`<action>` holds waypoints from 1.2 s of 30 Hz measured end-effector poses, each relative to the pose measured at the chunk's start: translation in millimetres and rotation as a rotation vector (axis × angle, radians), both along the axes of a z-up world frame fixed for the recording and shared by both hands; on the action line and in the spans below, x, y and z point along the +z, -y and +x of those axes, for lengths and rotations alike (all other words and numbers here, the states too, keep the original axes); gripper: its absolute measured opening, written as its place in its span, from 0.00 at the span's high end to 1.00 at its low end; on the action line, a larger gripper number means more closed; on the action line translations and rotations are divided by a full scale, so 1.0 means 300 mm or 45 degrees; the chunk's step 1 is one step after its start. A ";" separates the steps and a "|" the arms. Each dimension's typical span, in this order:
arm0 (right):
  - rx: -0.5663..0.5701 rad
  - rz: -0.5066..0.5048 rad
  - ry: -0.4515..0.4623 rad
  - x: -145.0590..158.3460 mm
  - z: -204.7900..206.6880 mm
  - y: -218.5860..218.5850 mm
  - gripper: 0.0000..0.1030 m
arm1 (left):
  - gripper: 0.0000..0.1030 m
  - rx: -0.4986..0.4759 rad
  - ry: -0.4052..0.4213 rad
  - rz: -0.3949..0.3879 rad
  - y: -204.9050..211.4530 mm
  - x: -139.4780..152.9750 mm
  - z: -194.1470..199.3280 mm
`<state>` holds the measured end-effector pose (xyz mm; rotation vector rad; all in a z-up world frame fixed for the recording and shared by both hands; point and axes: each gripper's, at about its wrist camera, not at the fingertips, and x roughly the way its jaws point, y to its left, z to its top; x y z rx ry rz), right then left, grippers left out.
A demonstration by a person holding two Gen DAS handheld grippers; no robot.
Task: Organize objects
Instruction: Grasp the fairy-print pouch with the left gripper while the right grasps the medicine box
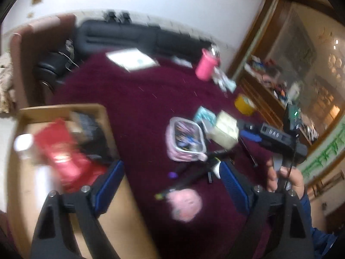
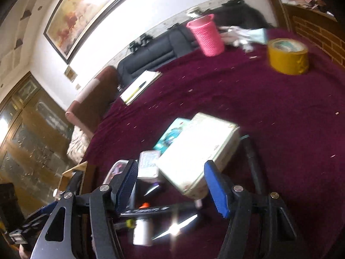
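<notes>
Both claws look to be between picks, so the step in hand seems to be choosing the next loose item on the maroon cloth (image 2: 269,112) and carrying it to the cardboard box (image 1: 64,110), which already holds a red packet (image 1: 62,149) and some darker things. Nearest the left claw (image 1: 172,179), whose blue-padded fingers (image 1: 232,183) stand spread wide with nothing between them, lies a pink round thing (image 1: 185,202), too blurred to name, with dark pens (image 1: 189,179) just past it; neither touches the pads. The right claw (image 2: 170,185) is likewise spread and empty, hovering over a clutter of pens and a small white bottle (image 2: 142,231), with the near corner of a pale flat box (image 2: 198,151) reaching in between its fingers, though I cannot tell whether a pad touches it. Beyond that sits a clear pouch (image 1: 185,138) full of small coloured items, then a teal packet (image 2: 170,136) tucked beside the pale box. Farther off stand a yellow roll of tape (image 2: 287,56), a notepad (image 2: 140,86) and a pink basket (image 2: 206,35) near the far edge. The next move probably calls for lowering one claw squarely over a single item, most likely the pale box or a pen, and closing on it without dragging its neighbours.
</notes>
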<state>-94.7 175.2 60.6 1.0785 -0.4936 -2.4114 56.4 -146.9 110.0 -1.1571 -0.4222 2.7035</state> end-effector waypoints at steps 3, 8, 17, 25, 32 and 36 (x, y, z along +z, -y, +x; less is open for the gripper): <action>-0.026 -0.028 0.019 -0.007 -0.009 -0.035 0.33 | 0.14 -0.026 0.157 -0.070 -0.092 -0.073 -0.165; -0.039 -0.056 0.027 -0.001 -0.015 -0.057 0.33 | 0.14 -0.087 0.298 -0.105 -0.177 -0.157 -0.333; -0.064 -0.036 0.051 -0.026 -0.030 -0.059 0.32 | 0.14 -0.053 0.402 -0.201 -0.227 -0.252 -0.488; -0.090 -0.033 0.128 -0.074 -0.056 -0.064 0.24 | 0.21 0.068 0.307 -0.085 -0.187 -0.285 -0.431; -0.173 -0.063 0.242 -0.089 -0.072 -0.022 0.14 | 0.21 0.223 0.065 -0.104 -0.169 -0.244 -0.297; -0.230 0.056 0.254 -0.065 -0.095 0.055 0.13 | 0.21 0.236 -0.005 -0.095 -0.170 -0.242 -0.303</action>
